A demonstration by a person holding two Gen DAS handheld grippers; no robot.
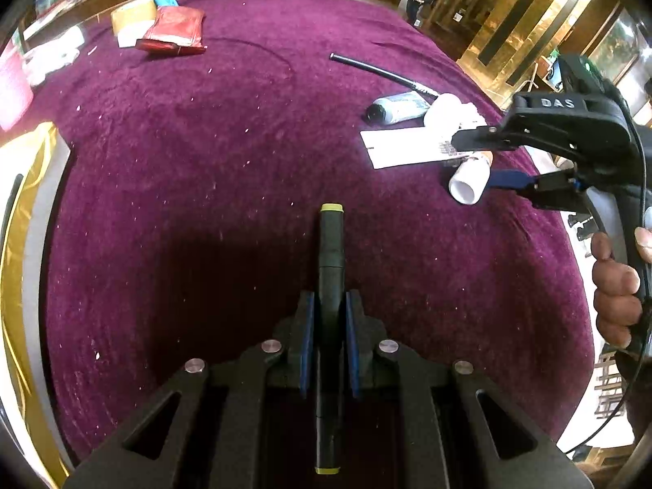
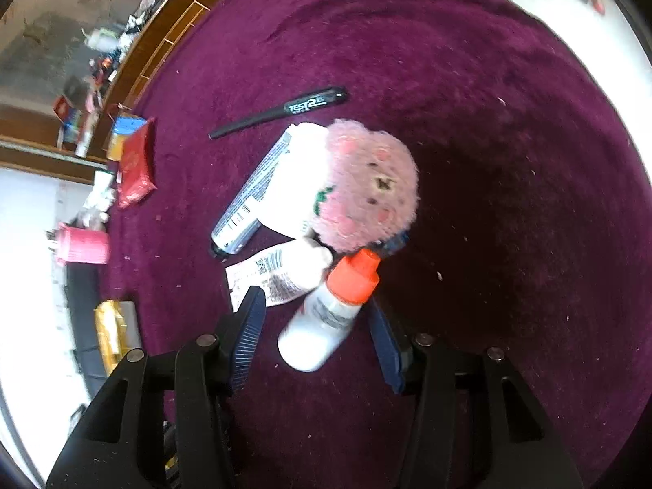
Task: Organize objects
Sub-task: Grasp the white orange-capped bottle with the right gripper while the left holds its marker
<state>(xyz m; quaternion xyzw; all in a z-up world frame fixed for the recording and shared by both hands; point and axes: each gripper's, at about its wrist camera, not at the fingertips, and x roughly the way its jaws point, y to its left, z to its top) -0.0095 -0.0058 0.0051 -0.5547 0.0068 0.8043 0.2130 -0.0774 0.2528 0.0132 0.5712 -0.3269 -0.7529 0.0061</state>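
Black marker sits squeezed tight in the left gripper, low center. Right gripper gapes wide around a white bottle on the purple tabletop.

Your table has a fuzzy purple cloth on it. At 1 o'clock in your left view lie a black pen, a grey tube and a white bottle. At 11 o'clock lies a red pouch.
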